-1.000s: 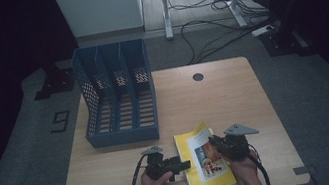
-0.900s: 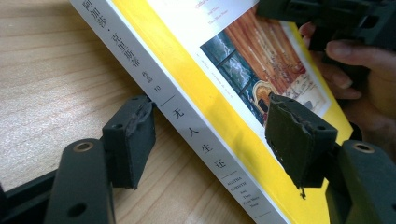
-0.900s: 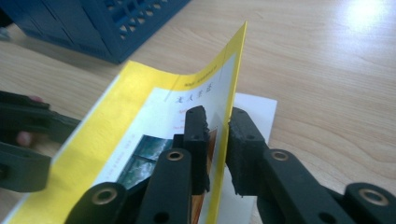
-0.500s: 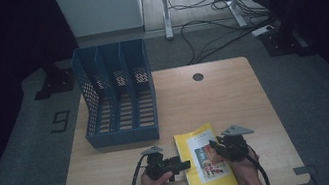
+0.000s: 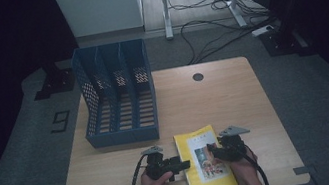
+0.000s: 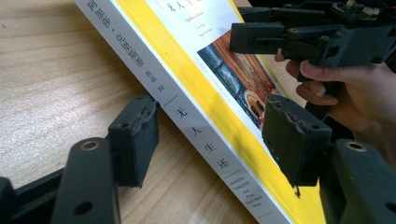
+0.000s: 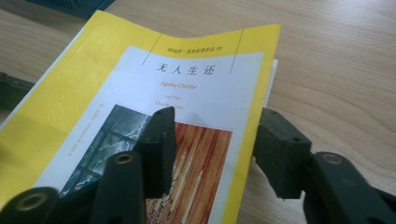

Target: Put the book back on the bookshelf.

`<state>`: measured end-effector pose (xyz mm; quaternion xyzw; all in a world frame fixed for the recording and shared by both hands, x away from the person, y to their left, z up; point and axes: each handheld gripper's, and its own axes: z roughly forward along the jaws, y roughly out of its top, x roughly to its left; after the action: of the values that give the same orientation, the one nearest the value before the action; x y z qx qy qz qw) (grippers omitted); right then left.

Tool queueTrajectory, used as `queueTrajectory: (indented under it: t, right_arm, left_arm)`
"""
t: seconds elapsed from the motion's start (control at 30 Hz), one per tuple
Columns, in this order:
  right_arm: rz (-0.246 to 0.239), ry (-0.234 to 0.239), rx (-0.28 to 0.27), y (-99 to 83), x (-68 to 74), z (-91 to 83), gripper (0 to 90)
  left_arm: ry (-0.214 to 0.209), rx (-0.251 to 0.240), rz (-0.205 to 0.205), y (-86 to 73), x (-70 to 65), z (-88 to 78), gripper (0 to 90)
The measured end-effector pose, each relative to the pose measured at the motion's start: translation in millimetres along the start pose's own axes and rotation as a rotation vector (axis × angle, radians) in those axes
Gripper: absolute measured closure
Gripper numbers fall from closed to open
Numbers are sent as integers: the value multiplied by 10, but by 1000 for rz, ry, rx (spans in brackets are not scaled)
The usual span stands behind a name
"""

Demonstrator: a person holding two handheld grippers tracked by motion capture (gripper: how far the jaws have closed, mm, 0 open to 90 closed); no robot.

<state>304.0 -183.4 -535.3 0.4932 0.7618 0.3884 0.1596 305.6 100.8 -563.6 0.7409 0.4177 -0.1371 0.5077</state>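
- The yellow book [image 5: 205, 159] lay flat on the worktop [image 5: 234, 96], near the front edge.
- The left tool [image 5: 180, 163] stood spread around its spine, not pinching.
- The right tool [image 5: 214, 151] had just been opening, spread over the page edge.
- To lift well, both should grip deep and evenly.

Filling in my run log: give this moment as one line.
yellow book: flat on table | left gripper: open, straddling spine | right gripper: just opening, jaws astride cover edge

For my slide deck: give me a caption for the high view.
Two hand-held grippers, left and right, flank a yellow book lying flat beside a blue file rack.
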Motion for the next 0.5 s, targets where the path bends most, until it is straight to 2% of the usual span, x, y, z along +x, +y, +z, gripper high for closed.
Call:
queueTrajectory:
  t: [0.23, 0.37, 0.5]
  right_arm:
    - [-9, -4, 4, 3, 12, 6, 458]
    - [10, -8, 25, 0, -6, 22, 423]
    - [34, 8, 28, -7, -26, 27, 439]
  left_arm:
    - [1, 0, -1, 1, 4, -2, 370]
    - [3, 0, -3, 2, 5, -2, 379]
    - [8, 2, -3, 4, 6, -3, 391]
